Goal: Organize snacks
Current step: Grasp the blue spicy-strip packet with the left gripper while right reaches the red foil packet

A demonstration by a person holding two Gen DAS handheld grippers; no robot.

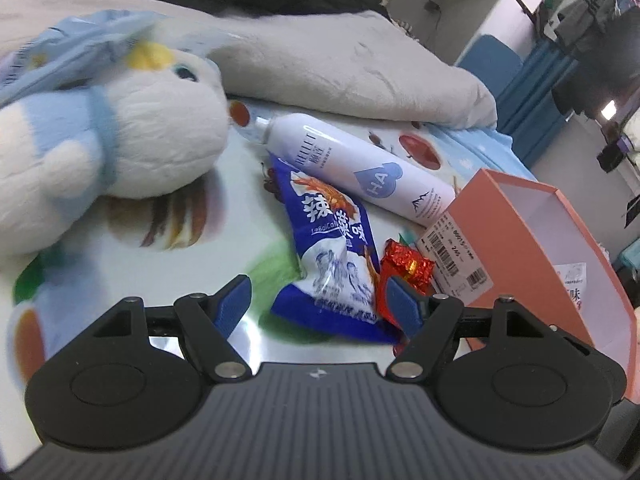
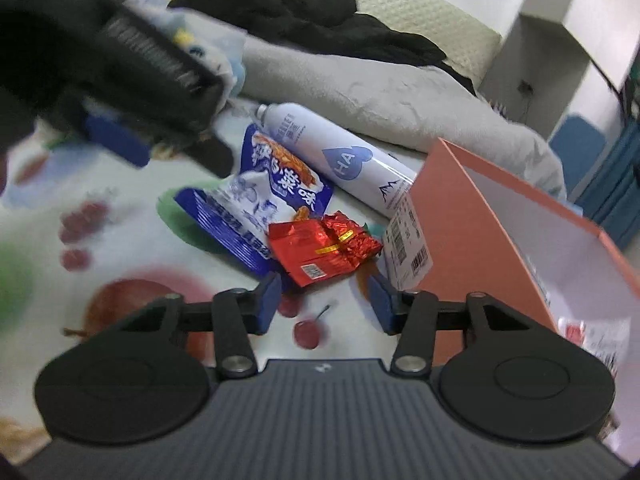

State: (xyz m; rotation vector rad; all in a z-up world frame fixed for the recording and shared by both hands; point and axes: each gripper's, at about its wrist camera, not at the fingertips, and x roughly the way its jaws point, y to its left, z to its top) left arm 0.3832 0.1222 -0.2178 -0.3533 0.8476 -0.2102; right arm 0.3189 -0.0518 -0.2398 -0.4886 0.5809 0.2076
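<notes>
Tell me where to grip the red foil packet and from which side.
Grip the red foil packet across its near flat edge, coming in low from the right gripper's side. It lies flat, its far edge overlapping the blue snack bag, with the orange box close on the right.

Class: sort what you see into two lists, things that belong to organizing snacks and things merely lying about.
Belongs to the job:
blue snack bag
red foil packet
pink box

Lying about:
spray can
plush toy
grey blanket
black clothes
</notes>
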